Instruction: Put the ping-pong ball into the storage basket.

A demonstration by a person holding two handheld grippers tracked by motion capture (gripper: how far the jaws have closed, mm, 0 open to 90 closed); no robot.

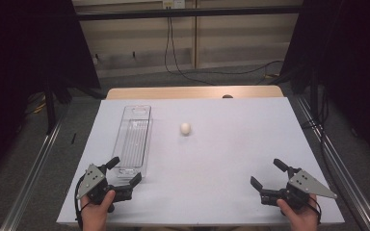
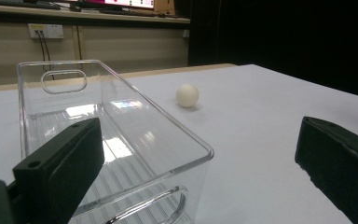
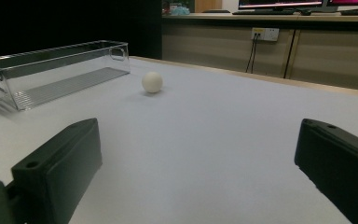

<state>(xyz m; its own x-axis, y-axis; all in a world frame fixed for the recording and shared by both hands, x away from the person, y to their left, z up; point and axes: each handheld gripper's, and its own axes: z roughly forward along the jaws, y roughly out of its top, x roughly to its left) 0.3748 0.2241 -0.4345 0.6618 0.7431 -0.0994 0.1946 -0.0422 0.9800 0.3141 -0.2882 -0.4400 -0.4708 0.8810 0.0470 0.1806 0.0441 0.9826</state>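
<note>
A small white ball (image 1: 185,128) lies on the white table sheet (image 1: 231,144), just right of a long clear plastic bin (image 1: 133,139). My left gripper (image 1: 124,171) rests near the table's front left, open and empty, at the bin's near end. In the left gripper view the bin (image 2: 112,140) stands right in front of the jaws and the ball (image 2: 187,95) lies beyond it. My right gripper (image 1: 268,175) is at the front right, open with nothing between its fingers. In the right gripper view the ball (image 3: 152,82) and bin (image 3: 56,72) lie far ahead to the left.
The table's wooden far edge (image 1: 192,92) shows beyond the sheet. Black curtains hang at both sides, and cables (image 1: 183,72) trail over the floor behind. Metal rails (image 1: 33,168) run along the table's left and right.
</note>
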